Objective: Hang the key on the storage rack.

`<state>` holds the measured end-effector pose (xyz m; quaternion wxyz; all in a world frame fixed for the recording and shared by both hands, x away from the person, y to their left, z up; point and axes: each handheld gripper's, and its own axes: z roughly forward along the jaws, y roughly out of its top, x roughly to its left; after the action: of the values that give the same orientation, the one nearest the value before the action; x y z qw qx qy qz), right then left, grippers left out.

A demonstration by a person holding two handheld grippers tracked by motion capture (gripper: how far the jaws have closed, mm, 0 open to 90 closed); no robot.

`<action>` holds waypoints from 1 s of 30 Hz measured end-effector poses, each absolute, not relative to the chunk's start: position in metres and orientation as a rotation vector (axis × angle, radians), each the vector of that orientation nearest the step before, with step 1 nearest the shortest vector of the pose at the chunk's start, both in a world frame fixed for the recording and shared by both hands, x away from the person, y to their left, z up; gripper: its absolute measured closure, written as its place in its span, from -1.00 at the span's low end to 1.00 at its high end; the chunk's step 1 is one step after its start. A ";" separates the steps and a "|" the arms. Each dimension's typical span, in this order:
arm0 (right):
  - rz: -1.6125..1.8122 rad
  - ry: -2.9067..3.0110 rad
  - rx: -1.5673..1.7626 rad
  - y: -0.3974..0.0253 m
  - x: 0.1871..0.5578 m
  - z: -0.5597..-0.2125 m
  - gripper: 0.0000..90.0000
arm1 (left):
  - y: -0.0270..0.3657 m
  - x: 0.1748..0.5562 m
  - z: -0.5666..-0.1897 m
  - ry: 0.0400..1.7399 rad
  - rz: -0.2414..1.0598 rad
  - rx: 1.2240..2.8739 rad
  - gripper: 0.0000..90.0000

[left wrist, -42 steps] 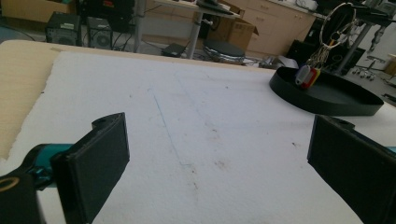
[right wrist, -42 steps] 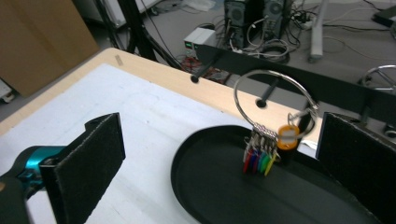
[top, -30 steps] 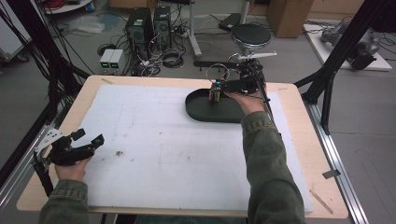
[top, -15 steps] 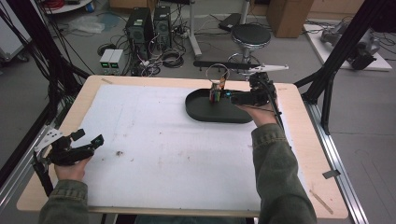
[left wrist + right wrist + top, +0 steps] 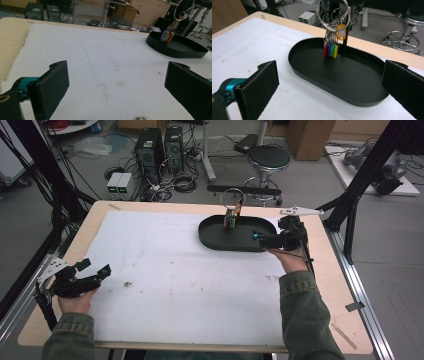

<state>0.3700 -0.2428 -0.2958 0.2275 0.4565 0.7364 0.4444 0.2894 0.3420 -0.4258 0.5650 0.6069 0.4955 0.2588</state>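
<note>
Hanging key ring [image 5: 333, 30] over black tray [image 5: 352, 82] | both hand-held grippers spread, empty | no legible writing

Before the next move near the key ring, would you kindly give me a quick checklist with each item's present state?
1. Right gripper open, nothing between its jaws: ok.
2. Left gripper open and empty, near the table's near left corner: ok.
3. Key ring hangs upright on its black post: ok.
4. Coloured tags hang over the black tray: ok.
5. Whether the tags touch the tray floor: cannot tell.
</note>
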 end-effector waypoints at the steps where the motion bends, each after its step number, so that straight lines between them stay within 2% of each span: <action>1: 1.224 2.031 1.261 -0.244 0.368 -0.298 -0.99 | 0.342 0.289 -0.426 1.166 0.609 1.428 -0.87; 30: 1.231 1.915 1.334 -0.287 0.320 -0.346 -0.99 | 0.337 0.288 -0.425 1.149 0.631 1.481 -0.87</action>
<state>0.3195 -0.2869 -0.3461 0.2488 0.4897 0.7029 0.4519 0.2875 0.3372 -0.4249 0.5495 0.6255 0.4855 0.2665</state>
